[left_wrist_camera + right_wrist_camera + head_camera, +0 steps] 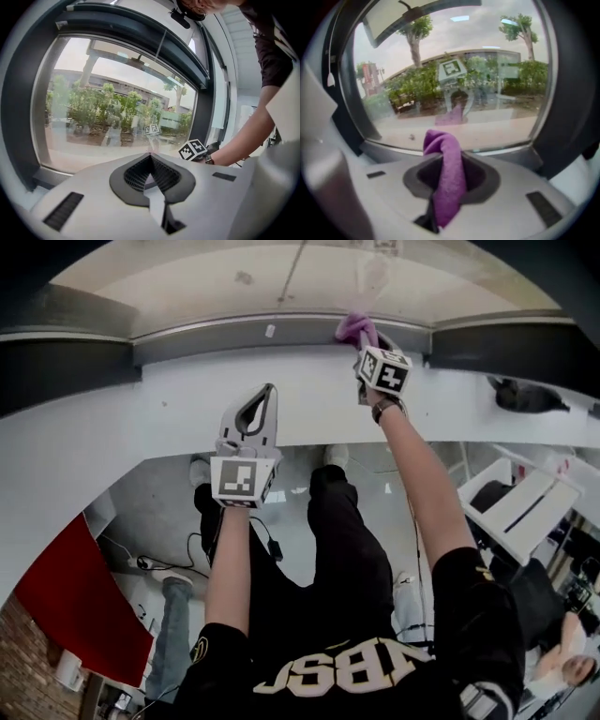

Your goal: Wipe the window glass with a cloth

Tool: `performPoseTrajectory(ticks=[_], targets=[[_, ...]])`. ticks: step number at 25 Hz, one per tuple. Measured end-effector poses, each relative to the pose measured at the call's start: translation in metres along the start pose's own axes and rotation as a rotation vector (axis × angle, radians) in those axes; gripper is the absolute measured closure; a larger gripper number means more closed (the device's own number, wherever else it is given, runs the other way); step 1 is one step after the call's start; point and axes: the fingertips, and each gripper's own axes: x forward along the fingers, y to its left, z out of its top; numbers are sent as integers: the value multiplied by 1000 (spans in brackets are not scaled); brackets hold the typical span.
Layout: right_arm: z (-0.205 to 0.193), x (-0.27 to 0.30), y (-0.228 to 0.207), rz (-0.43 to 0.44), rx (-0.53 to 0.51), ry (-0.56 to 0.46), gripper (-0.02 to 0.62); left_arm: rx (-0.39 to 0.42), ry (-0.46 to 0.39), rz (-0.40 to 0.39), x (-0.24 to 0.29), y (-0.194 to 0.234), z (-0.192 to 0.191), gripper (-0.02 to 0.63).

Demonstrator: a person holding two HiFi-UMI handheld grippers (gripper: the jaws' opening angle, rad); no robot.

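The right gripper clamps a purple cloth near the lower edge of the window glass, the left gripper is closed on nothing, and how much glass is already wiped doesn't show.

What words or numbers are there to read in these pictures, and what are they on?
"ABSC": big pale letters on the person's black shirt, ends cut off, so unsure.
Red sign outdoors: too blurred to read.
Green board outdoors: too blurred to read.
Square markers on the left gripper and right gripper: patterns only, no letters.
Purple cloth: no text.
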Motion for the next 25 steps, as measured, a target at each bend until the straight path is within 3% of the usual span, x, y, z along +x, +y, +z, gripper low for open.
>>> performPoseTrajectory(ticks=[5,9,11,14,18,22,25], targets=[[-5,-36,-131,-167,110,8,508,-21,5,-59,52,-83,-2,586],[2,-67,-144,-129,128,9,508,-13,0,-67,62,-121,23,586],[12,-92,-130,-76,93,-3,508,-3,-1,-57,57,-133,43,586],[35,-139,-86,-3,-60,-33,508,-22,22,-28,37,-143,60,586],[75,-225,-8,82,-126,-163,508,-86,57,-10,-5,-147,79,586],[122,-328,71,189,-190,-283,508,-27,-10,-42,-42,-156,157,586],[162,-388,112,222,-115,-360,508,23,-66,-66,-68,-152,215,586]])
